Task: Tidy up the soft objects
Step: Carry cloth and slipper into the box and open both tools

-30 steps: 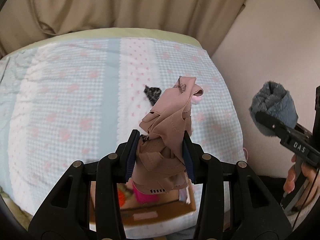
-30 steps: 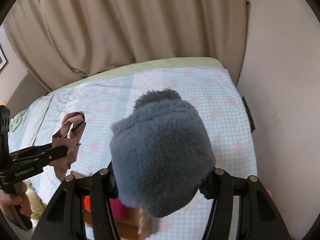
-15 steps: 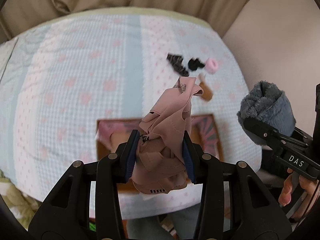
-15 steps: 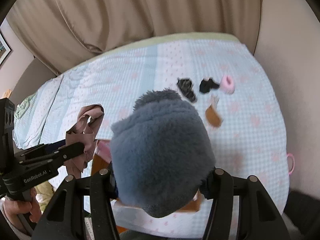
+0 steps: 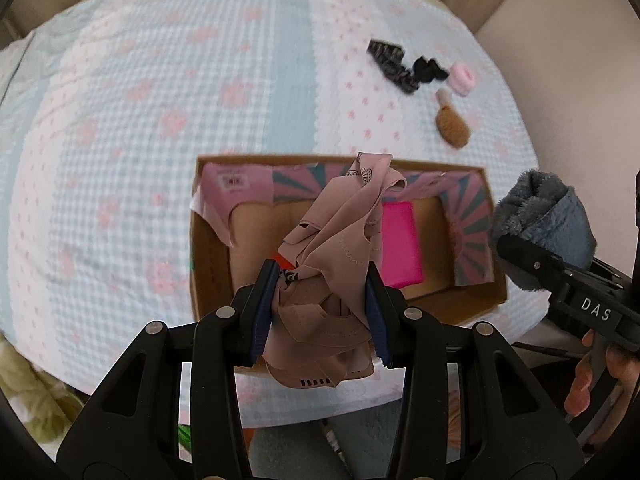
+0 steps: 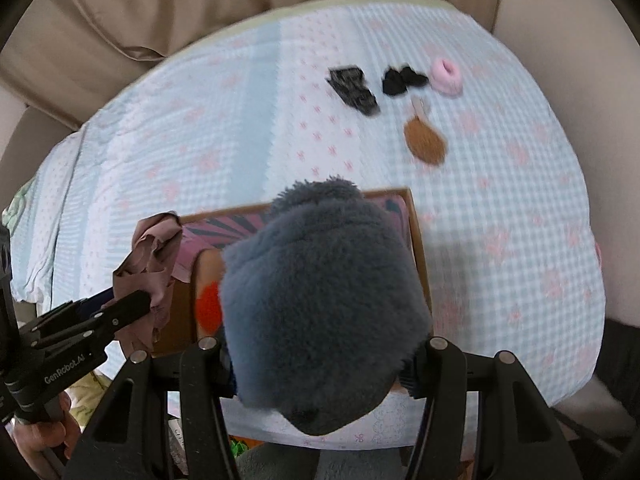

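Note:
My left gripper (image 5: 320,312) is shut on a crumpled dusty-pink cloth (image 5: 340,264) and holds it above an open cardboard box (image 5: 208,240). The box has pink patterned flaps and holds a bright pink item (image 5: 400,244) and something orange-red (image 6: 208,306). My right gripper (image 6: 320,364) is shut on a fluffy grey-blue sock (image 6: 324,300), held over the box's right part. The sock and right gripper also show at the right of the left wrist view (image 5: 544,216). The left gripper with its cloth (image 6: 148,276) shows at the left of the right wrist view.
The box sits near the front edge of a bed with a light blue and pink checked cover (image 5: 120,120). Behind the box lie a dark patterned cloth (image 6: 354,90), a black piece (image 6: 400,80), a pink scrunchie (image 6: 448,76) and a brown fuzzy item (image 6: 426,144). Beige curtain behind, wall at right.
Both grippers have tilted down and come over the box with their loads still held. The box and the small items on the bed now show fully.

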A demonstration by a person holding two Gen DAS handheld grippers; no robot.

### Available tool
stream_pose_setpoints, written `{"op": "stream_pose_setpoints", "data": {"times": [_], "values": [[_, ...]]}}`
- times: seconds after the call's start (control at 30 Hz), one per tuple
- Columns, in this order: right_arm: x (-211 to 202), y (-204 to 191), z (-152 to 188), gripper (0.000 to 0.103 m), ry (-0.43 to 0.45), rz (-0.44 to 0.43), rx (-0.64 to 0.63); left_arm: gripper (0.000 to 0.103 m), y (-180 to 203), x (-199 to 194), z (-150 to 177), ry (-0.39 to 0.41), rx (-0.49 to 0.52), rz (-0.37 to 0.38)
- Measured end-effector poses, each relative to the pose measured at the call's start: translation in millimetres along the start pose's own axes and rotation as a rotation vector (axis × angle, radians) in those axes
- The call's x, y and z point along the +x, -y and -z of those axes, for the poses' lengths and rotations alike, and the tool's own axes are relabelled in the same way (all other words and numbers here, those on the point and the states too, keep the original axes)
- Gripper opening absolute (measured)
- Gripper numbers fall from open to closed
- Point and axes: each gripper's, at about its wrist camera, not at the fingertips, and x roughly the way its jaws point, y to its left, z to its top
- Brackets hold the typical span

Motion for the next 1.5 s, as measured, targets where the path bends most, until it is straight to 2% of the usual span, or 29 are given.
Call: {"op": "stream_pose_setpoints", "data": {"times": [0.37,0.57,0.7,0.73,0.8,0.83,0.9,0.93,0.97,1.13,1.5], "values": [[64,26,0,0.054,-0.112,0.014,0.008,0.038,-3,72,2,-0.082,-0.038,-0.042],[74,30,-8,0.054,-0.158,-0.010,0.032,0.038,1,81,-5,-0.091,-0.032,-0.058],[76,31,-14,0.055,-0.163,-0.010,0.040,0.039,9,84,-8,-0.094,0.017,-0.074],[76,31,-16,0.056,-0.159,-0.006,0.039,0.041,11,84,-9,-0.094,0.031,-0.082],[77,31,-20,0.058,-0.159,-0.015,0.039,0.058,14,84,-10,-0.088,0.052,-0.101],[79,32,-22,0.063,-0.162,-0.022,0.043,0.065,15,84,-11,-0.084,0.062,-0.111],[83,31,-25,0.076,-0.169,-0.049,0.053,0.098,18,83,-12,-0.082,0.083,-0.118],[84,29,-26,0.089,-0.165,-0.070,0.054,0.103,19,82,-11,-0.083,0.093,-0.129],[83,26,-27,0.103,-0.155,-0.079,0.046,0.103,20,80,-10,-0.082,0.101,-0.131],[77,11,-26,0.103,-0.143,-0.088,-0.005,0.103,19,75,0,-0.096,0.140,-0.145],[57,-6,-16,0.103,-0.098,-0.071,-0.040,0.103,6,54,15,-0.080,0.097,-0.125]]}}
